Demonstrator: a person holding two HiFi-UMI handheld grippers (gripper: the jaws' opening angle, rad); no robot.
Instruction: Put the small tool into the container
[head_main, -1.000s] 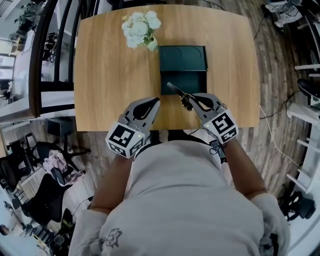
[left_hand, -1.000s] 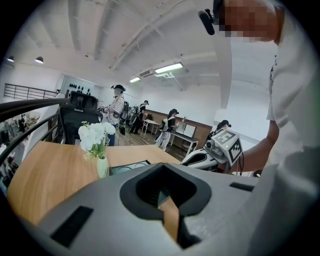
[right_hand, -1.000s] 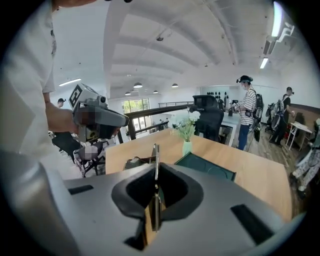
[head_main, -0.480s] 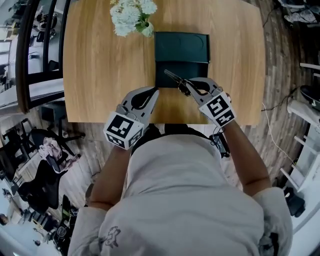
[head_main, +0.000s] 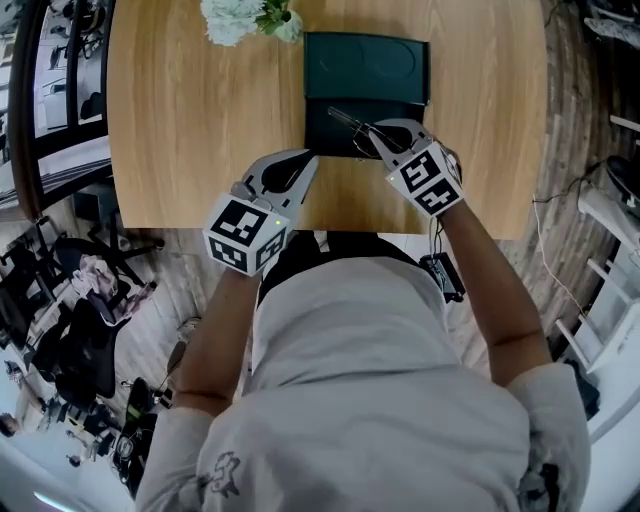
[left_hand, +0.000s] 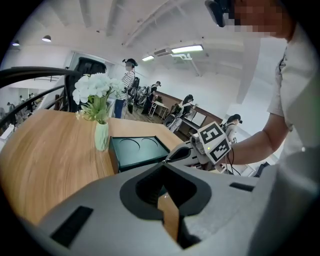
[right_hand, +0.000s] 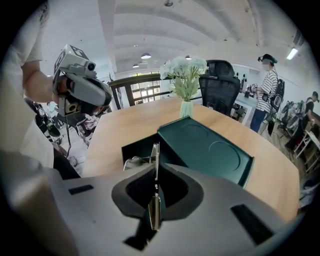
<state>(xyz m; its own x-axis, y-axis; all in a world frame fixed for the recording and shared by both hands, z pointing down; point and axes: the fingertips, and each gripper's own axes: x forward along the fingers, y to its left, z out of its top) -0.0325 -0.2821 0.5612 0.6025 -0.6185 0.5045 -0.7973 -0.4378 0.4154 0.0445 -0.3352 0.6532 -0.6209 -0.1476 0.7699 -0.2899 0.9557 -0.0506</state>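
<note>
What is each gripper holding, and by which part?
Right gripper clamps the tool by its near end; the rest juts out. Left gripper holds nothing.

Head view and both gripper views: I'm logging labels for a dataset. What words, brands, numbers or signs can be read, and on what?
No readable words or numbers in any view.
left gripper: square black-and-white marker pattern, no letters.
right gripper: the same kind of pattern, no letters.
container: two embossed circles, no print.
shirt print: a small drawing, too small to read.
</note>
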